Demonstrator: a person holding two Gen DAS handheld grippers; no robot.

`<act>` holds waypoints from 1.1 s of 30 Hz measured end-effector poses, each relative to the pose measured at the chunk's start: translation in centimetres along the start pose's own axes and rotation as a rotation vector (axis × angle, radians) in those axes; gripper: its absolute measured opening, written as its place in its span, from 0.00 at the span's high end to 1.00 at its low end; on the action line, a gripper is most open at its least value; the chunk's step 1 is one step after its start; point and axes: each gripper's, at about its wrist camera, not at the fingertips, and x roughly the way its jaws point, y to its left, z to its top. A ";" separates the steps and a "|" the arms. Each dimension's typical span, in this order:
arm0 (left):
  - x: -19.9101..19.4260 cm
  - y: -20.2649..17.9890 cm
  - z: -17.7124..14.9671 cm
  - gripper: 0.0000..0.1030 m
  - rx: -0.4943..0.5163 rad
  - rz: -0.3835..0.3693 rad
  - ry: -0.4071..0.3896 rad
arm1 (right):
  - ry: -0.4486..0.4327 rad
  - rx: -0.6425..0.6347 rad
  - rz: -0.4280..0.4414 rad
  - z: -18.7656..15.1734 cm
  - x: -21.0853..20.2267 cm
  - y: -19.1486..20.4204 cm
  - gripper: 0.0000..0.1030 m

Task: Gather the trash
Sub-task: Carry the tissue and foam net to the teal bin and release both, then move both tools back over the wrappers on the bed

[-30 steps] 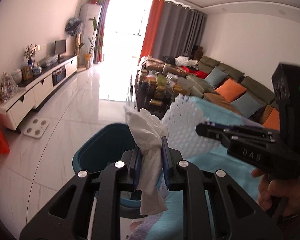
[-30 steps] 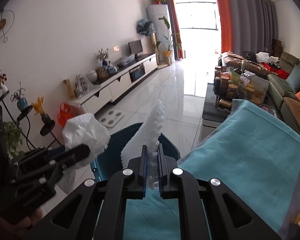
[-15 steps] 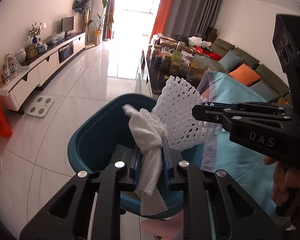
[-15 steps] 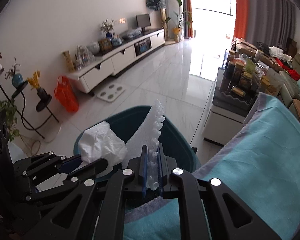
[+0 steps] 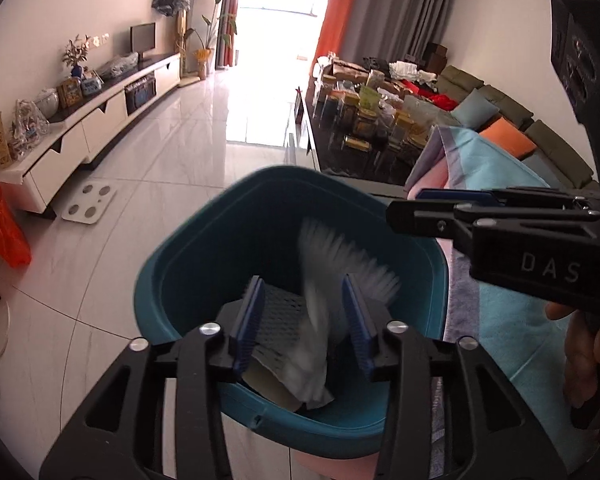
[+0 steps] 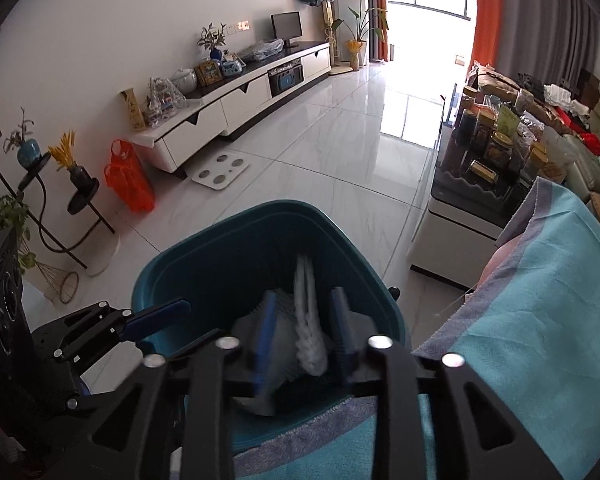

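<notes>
Both grippers are letting go of trash over the deep teal plastic bin (image 5: pixel 204 248).

The left gripper (image 5: pixel 304 316) is opening its jaws, the blurred crumpled white tissue (image 5: pixel 314 344) hanging loose between them, above the bin's inside. The right gripper (image 6: pixel 302 330) is opening too, the white foam net sleeve (image 6: pixel 308 320) blurred between its jaws, not pressed. The bin is standing on the glossy white tiled floor (image 6: pixel 320 152), just beside the counter's turquoise cloth (image 6: pixel 540 300). A white bathroom scale (image 6: pixel 220 169) and an orange plastic bag (image 6: pixel 130 176) are lying well apart.
</notes>
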 end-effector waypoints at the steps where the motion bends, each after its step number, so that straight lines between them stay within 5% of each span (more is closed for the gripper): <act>1: -0.3 -0.1 0.1 0.52 -0.003 0.006 -0.009 | -0.015 0.012 0.002 0.0 -0.3 -0.2 0.61; 8: -3.9 0.6 0.1 0.23 -0.040 0.036 -0.089 | -0.086 0.077 0.048 0.0 -2.5 -1.2 0.43; 14: -8.3 1.2 0.4 0.15 -0.062 0.055 -0.173 | -0.158 0.107 0.052 -0.4 -5.5 -2.0 0.34; 17: -10.5 1.3 0.6 0.06 -0.078 0.055 -0.221 | -0.212 0.119 0.045 -1.5 -7.9 -2.4 0.22; 22: -14.4 -0.2 1.1 0.05 -0.067 0.025 -0.312 | -0.285 0.149 0.020 -4.2 -11.3 -3.6 0.08; 33: -18.3 -6.6 0.4 0.05 0.031 -0.042 -0.371 | -0.435 0.240 -0.105 -12.7 -19.1 -6.4 0.07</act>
